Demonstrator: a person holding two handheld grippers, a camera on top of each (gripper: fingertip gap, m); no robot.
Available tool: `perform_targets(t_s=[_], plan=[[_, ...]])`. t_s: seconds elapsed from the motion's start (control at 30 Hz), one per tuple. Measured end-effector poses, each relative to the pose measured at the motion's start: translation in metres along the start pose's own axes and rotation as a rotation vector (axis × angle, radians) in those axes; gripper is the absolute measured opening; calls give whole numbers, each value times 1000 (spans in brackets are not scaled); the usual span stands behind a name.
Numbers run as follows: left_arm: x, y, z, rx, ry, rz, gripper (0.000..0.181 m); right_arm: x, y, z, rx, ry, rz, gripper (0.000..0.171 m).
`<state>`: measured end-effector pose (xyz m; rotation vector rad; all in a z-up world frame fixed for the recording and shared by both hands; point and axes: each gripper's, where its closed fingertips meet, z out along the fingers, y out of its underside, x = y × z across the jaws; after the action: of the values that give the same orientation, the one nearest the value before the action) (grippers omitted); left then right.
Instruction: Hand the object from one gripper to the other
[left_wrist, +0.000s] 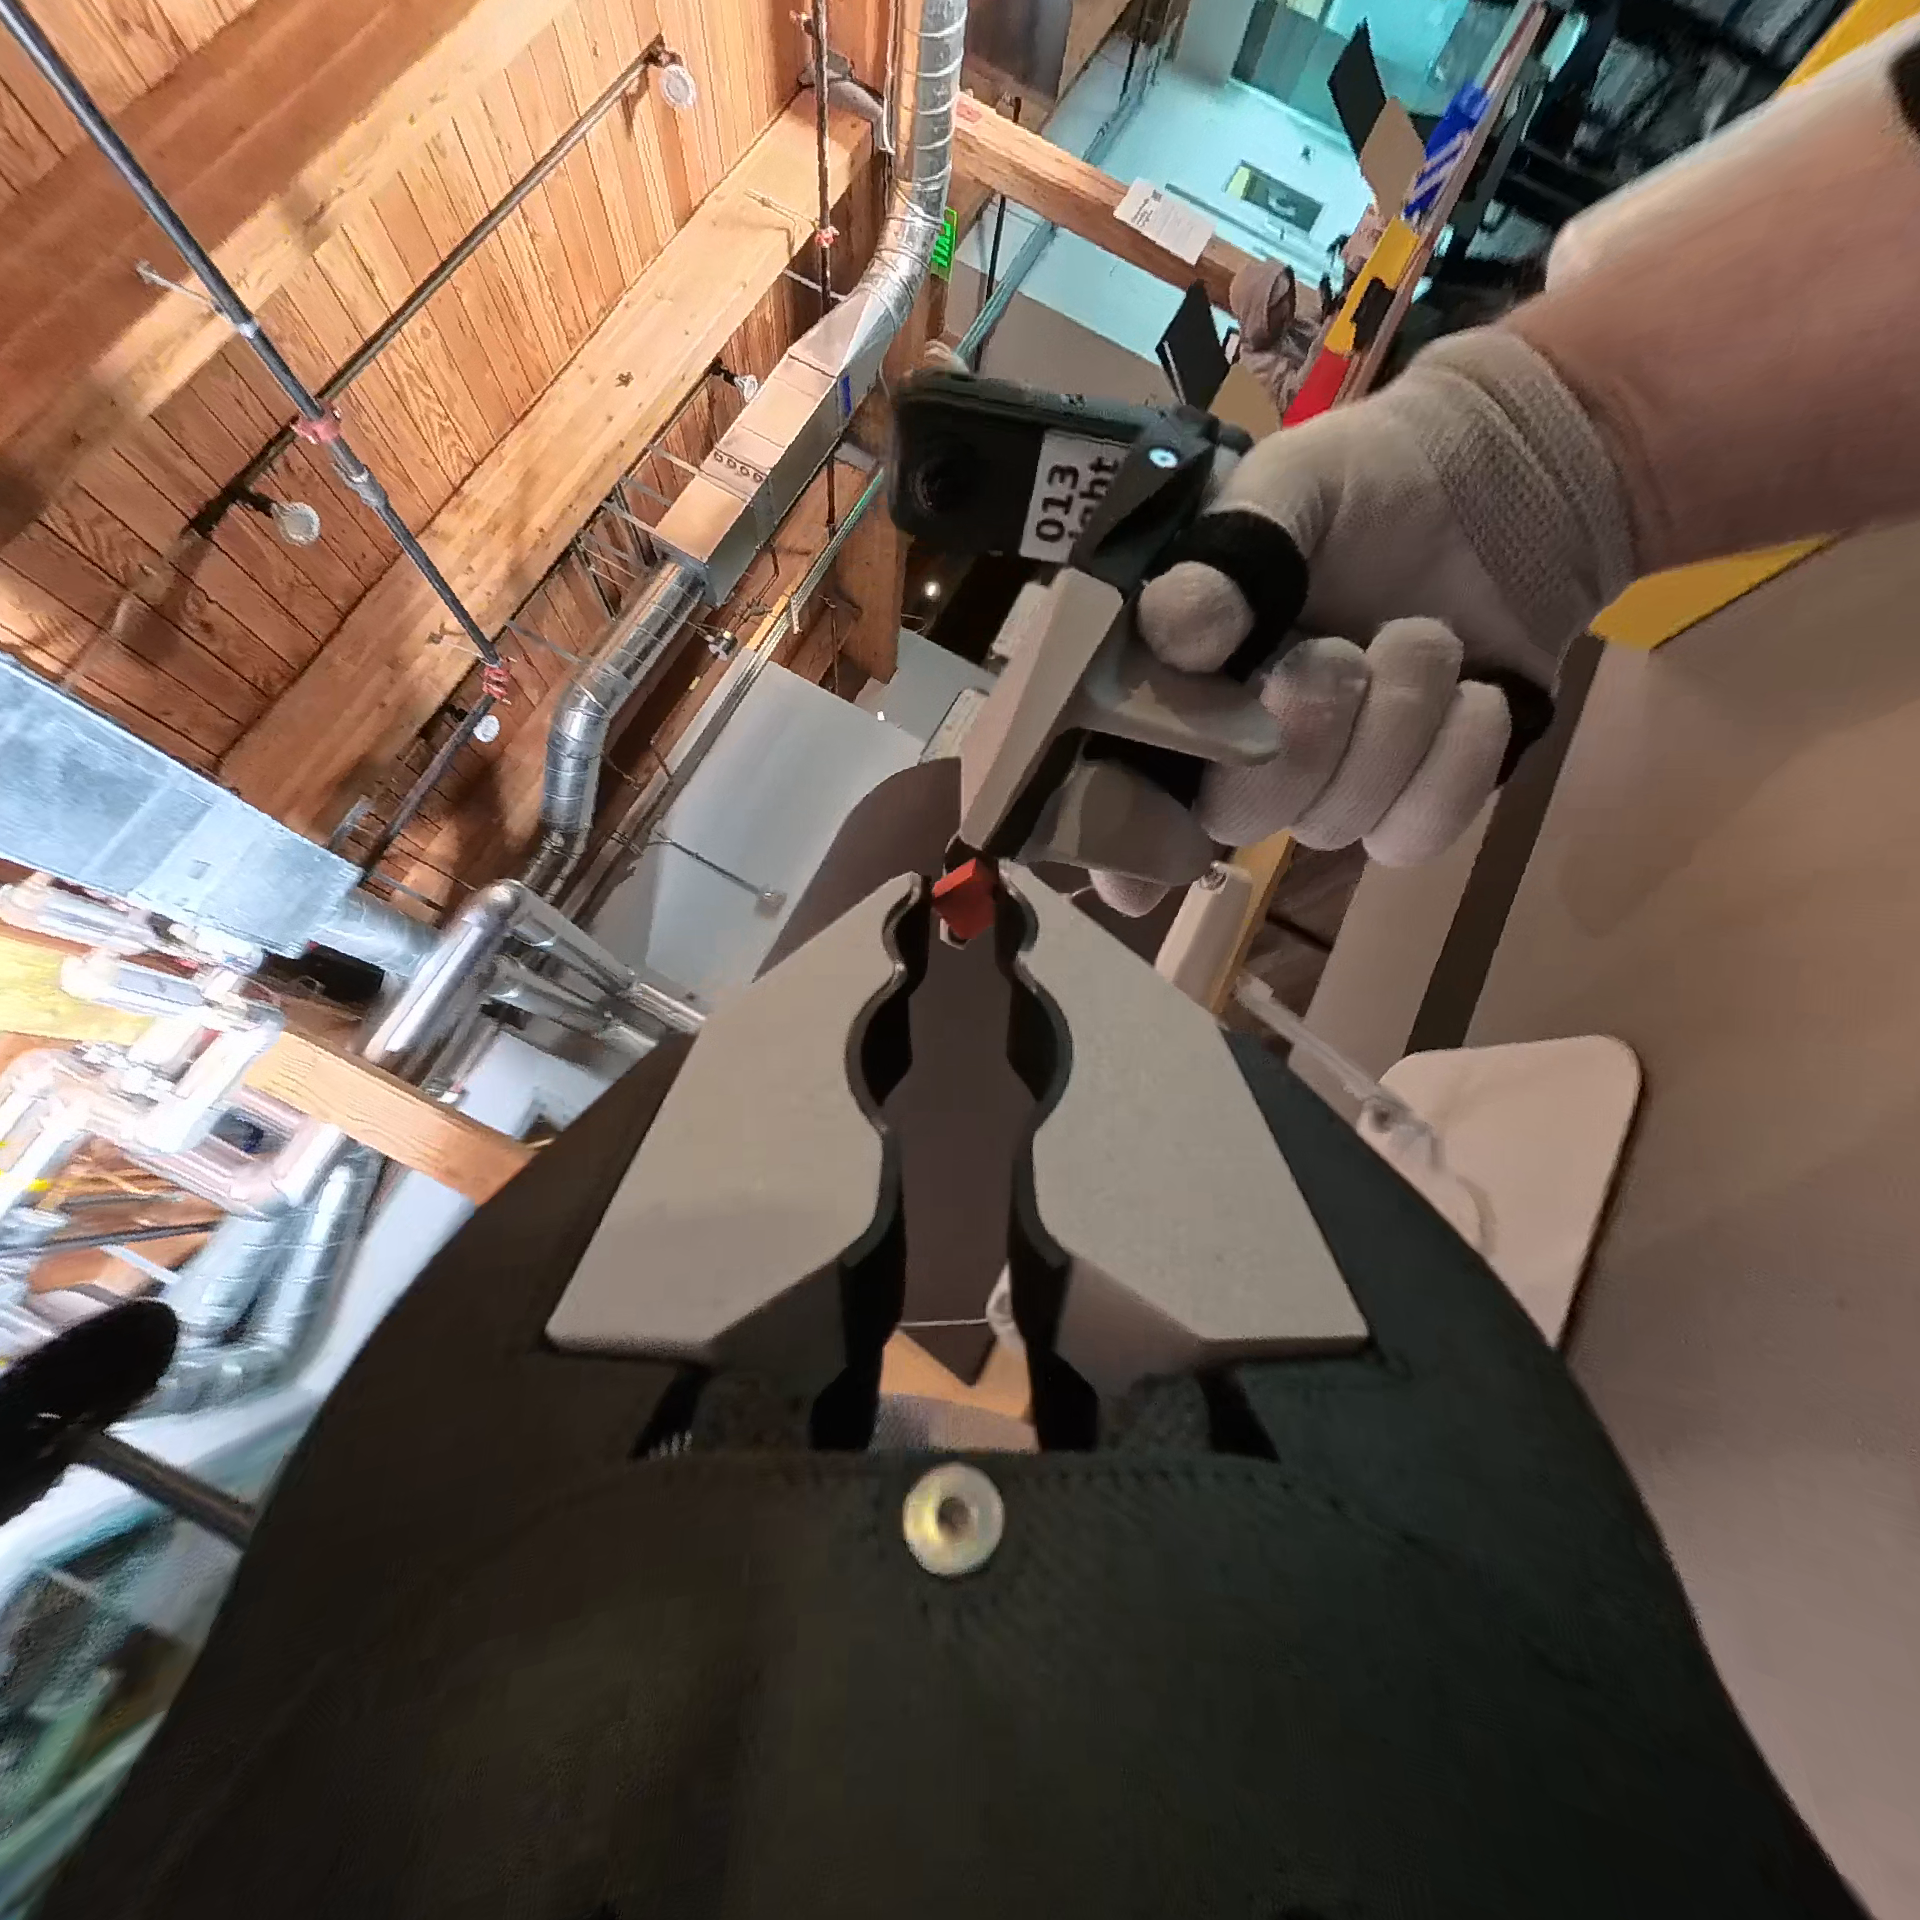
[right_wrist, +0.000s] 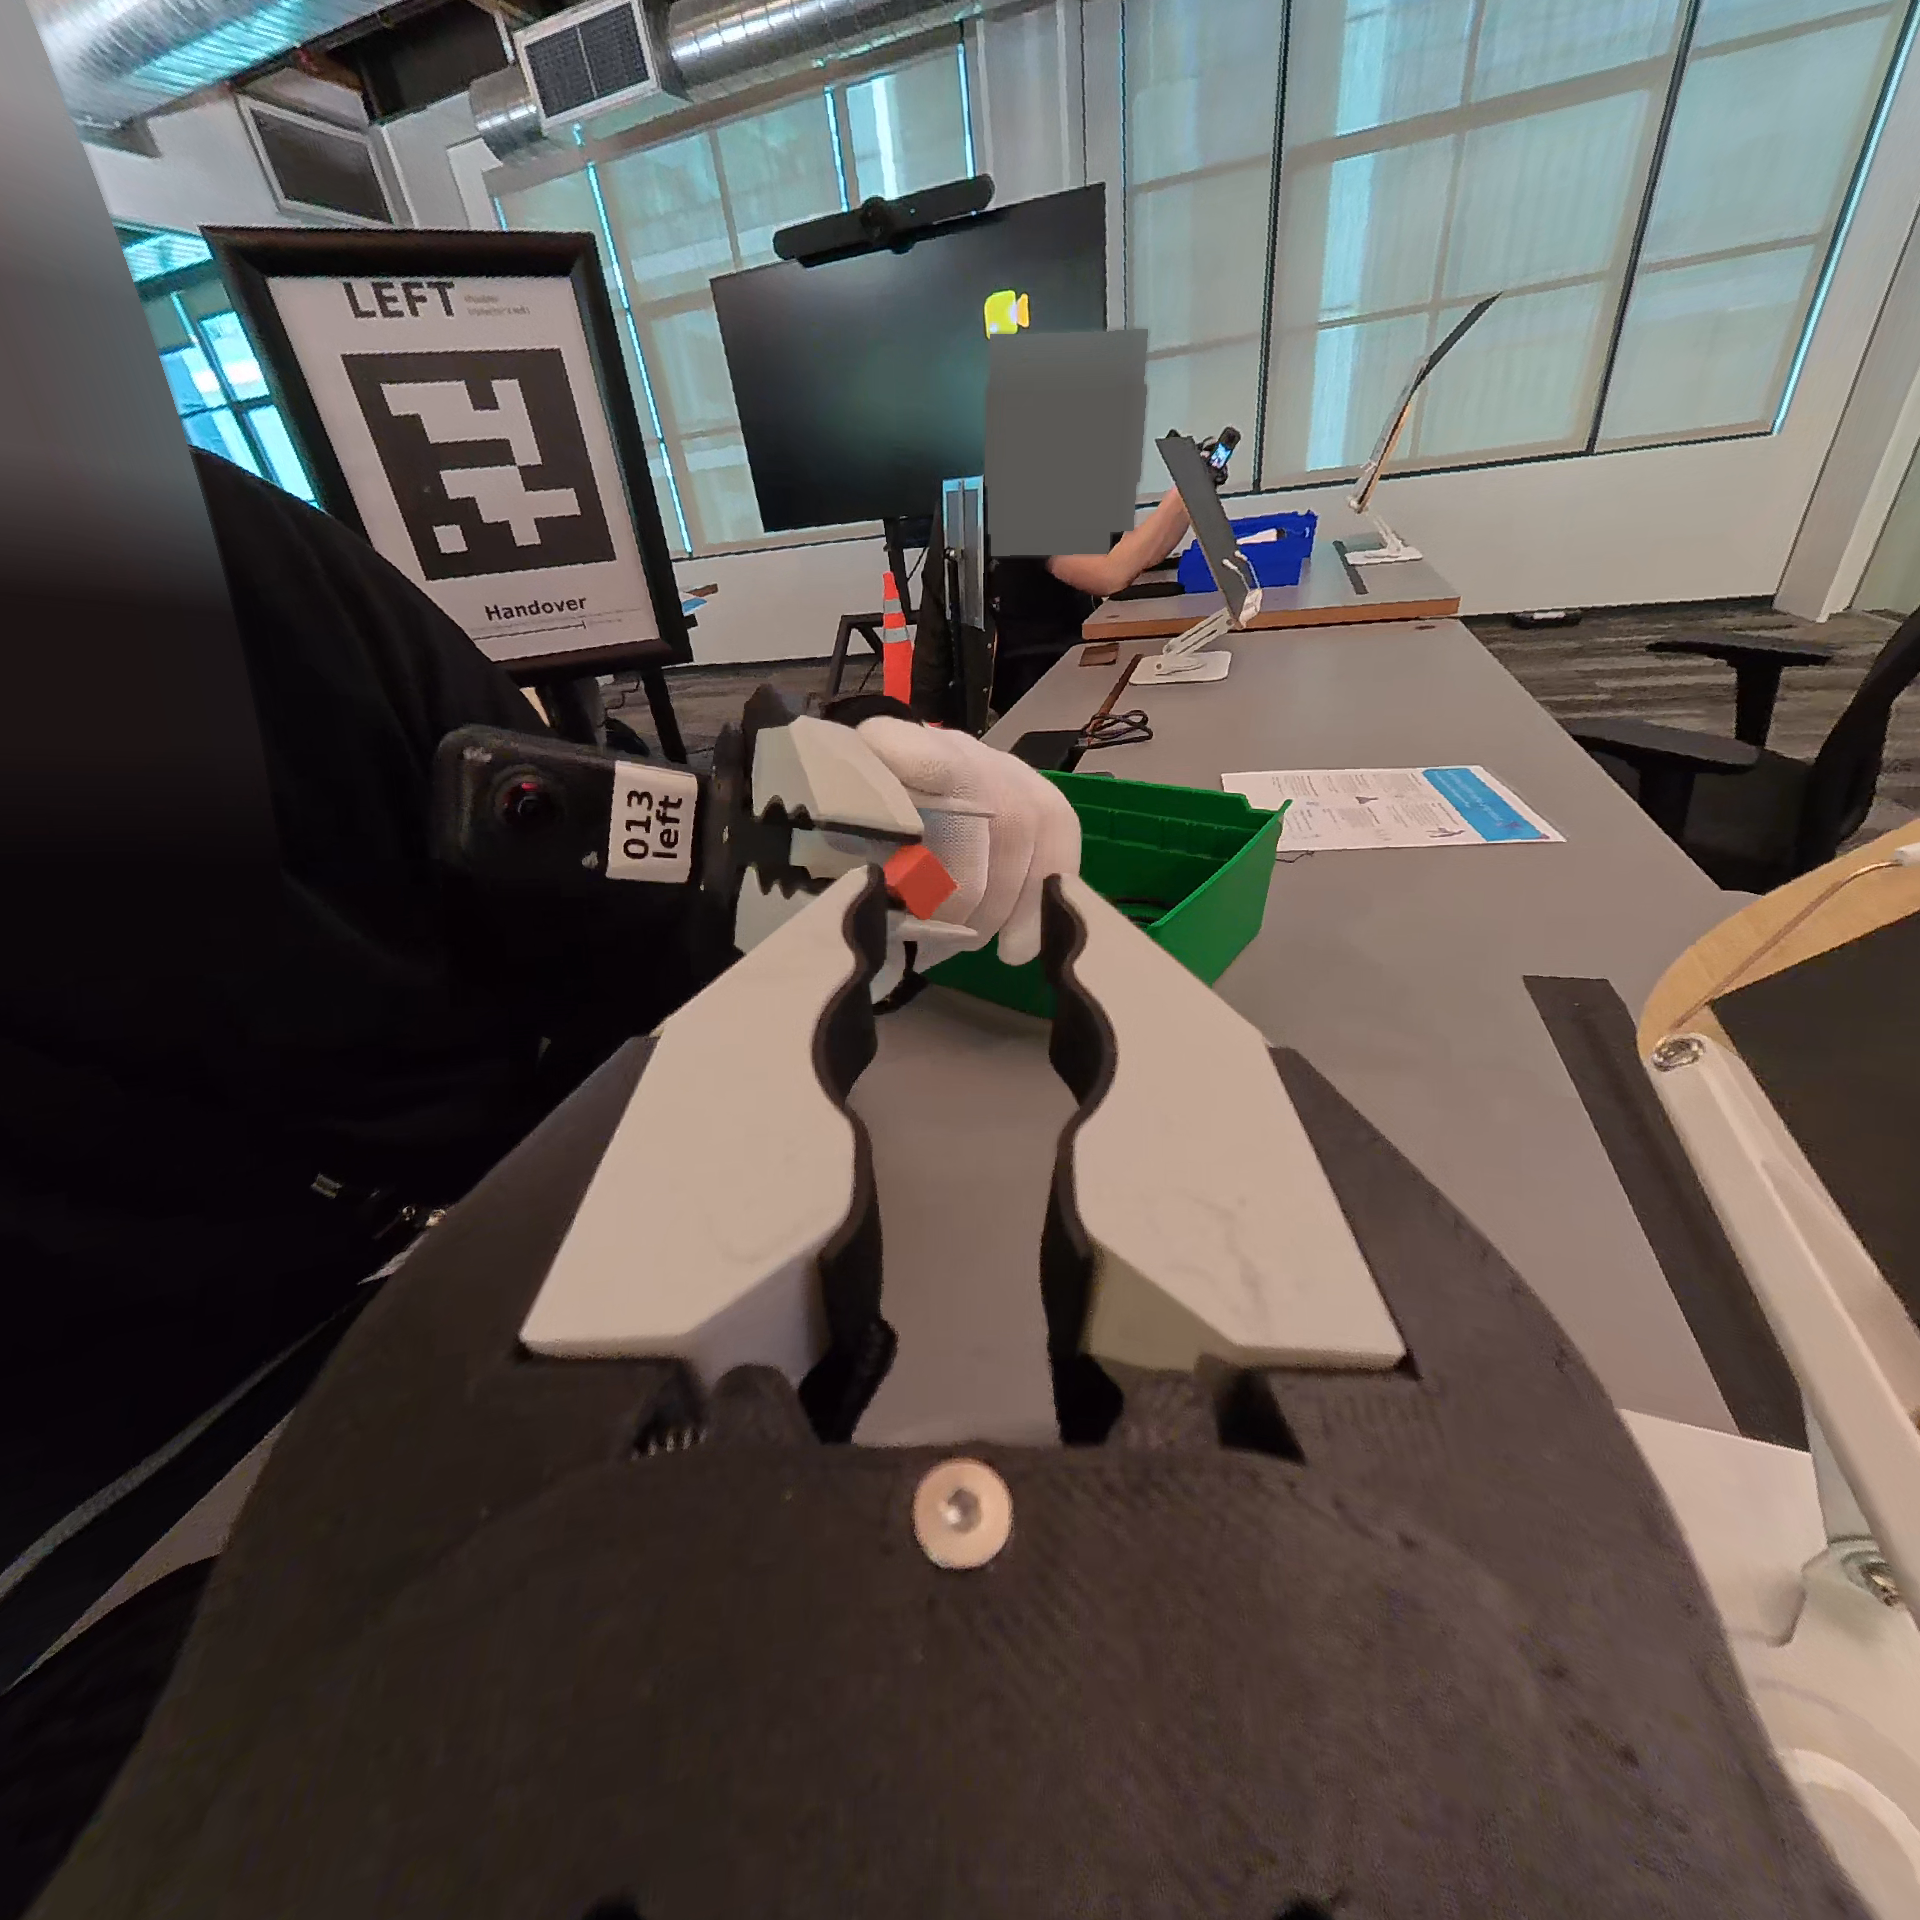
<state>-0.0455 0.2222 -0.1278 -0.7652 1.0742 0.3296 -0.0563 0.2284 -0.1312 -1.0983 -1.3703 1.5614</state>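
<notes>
Nearest, in right wrist view: right gripper released, jaws spread wide, nothing clamped. Pale grey plastic fingers, matte, with wavy black inner pads, on a rough black printed body.

Just past its tips: red block, held in mid-air above the table. Small cube-like piece, flat faces, sharp edges, smooth matte finish. Sits close to the right gripper's left-hand fingertip; cannot tell whether touching.

Clenched on that block: left gripper, tips pinching two opposite faces, as seen in both views. Same grey-and-black build, held by a hand in a white knit glove.

Handling, as judged: probably light and rigid, no give, nothing fragile. Smooth faces may slip or twist under a pinch that lands off-centre. Best grip looks like the two free flat faces, pads square on them, well clear of the holding tips. Little bare surface left, so alignment needs care before letting go.

Behind: green plastic bin, glossy, open top, on a long grey table. Printed paper sheet lying flat beyond.

Far: framed marker board, dark monitor, tall windows.
</notes>
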Motion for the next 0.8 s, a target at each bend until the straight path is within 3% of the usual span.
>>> perform_targets(t_s=[0.23,0.53,0.8], plan=[[-19,-3,-4,82,63,-412,9,2,-12,1,-9,112,-149,25],[-49,10,-11,190,232,-1080,9,2,-31,17,-110,361,-553,19],[-55,10,-16,297,353,-1342,9,3,-32,32,-192,457,-737,18]])
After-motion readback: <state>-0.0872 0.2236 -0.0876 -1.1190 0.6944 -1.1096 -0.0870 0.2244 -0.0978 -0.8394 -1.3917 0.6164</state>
